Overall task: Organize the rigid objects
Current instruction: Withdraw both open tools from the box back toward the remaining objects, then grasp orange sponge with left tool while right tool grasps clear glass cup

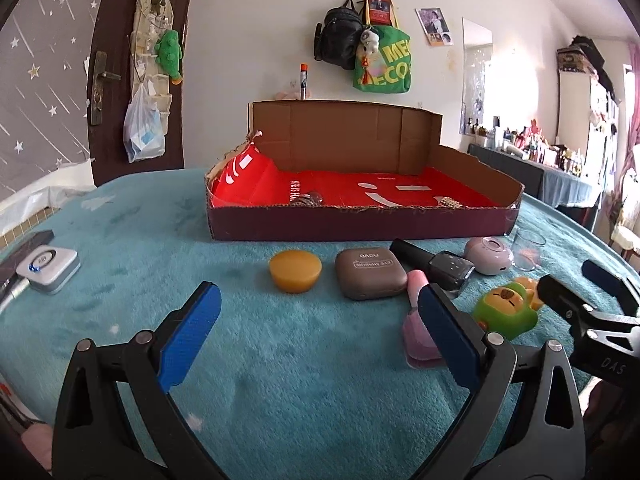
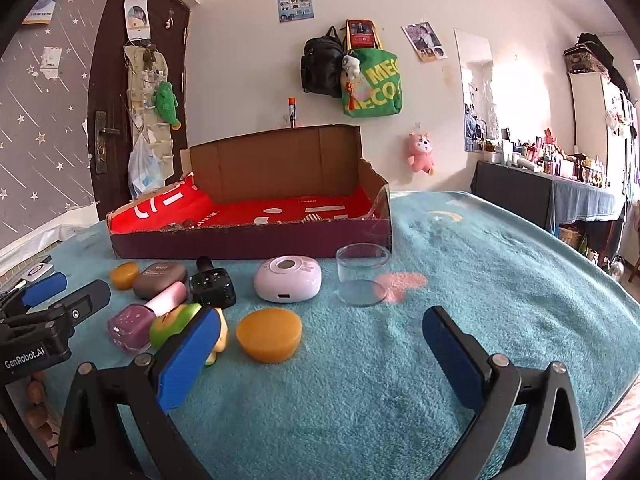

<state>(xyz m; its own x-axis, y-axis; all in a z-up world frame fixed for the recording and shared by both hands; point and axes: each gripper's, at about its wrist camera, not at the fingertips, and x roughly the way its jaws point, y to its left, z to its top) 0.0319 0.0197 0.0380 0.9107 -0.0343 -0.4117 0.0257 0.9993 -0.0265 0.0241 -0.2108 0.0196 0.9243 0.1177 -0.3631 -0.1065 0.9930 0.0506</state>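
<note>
Hovering apart — both grippers [image 1: 320,336] [image 2: 320,360] wide, empty — above blanket [image 2: 360,400].

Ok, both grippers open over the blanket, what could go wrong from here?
1. The clear glass cup is see-through and looks easy to misjudge or tip.
2. The pink nail polish bottle, black nail polish bottle and green duck toy crowd together; gripping one may knock another.
3. The cardboard box has a raised front wall that could snag items.

Left claw [image 1: 320,332] and right claw [image 2: 320,356] both hover side by side, jaws spread wide, gripping nothing.
</note>
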